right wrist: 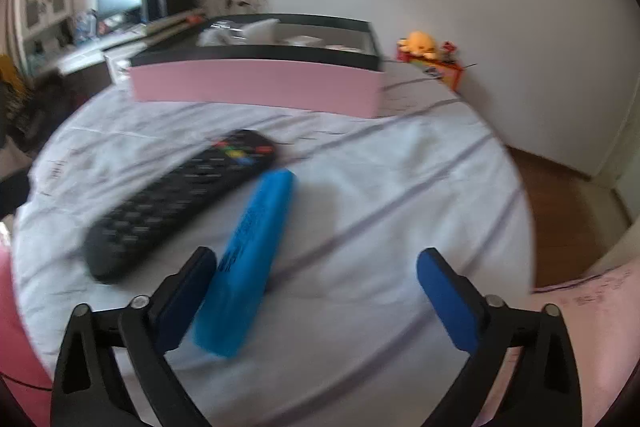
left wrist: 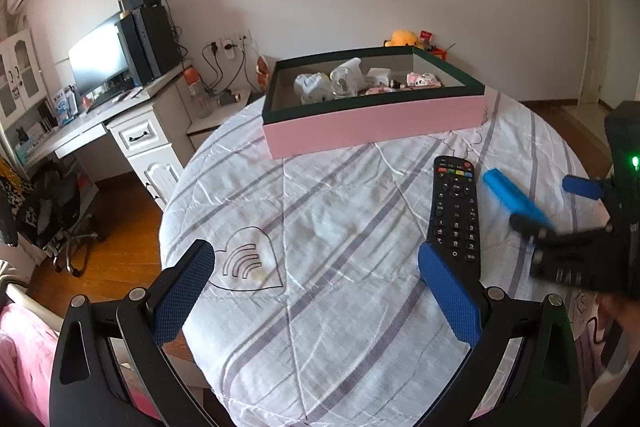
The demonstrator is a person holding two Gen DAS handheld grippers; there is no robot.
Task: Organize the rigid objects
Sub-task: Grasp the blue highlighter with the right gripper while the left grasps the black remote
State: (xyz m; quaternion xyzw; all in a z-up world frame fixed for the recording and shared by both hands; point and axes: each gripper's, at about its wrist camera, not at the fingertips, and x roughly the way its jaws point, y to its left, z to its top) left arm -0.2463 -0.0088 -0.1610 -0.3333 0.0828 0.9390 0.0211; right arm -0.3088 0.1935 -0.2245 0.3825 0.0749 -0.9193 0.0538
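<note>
A black remote control (left wrist: 456, 213) lies on the striped bed sheet (left wrist: 320, 219), and a long blue rigid case (left wrist: 514, 197) lies just right of it. A pink box with a dark green rim (left wrist: 372, 121) stands behind them and holds several small items. My left gripper (left wrist: 316, 291) is open and empty, its right finger beside the remote's near end. My right gripper (right wrist: 316, 291) is open over the blue case (right wrist: 248, 263), which lies against the left finger; the remote (right wrist: 180, 203) is to its left. The right gripper also shows in the left wrist view (left wrist: 556, 203).
A desk with a monitor (left wrist: 100, 63) and drawers stands at the left beside the bed. A yellow plush toy (left wrist: 404, 38) sits by the far wall. Wooden floor (left wrist: 120, 227) lies past the bed's left edge. The pink box appears in the right wrist view (right wrist: 256, 87).
</note>
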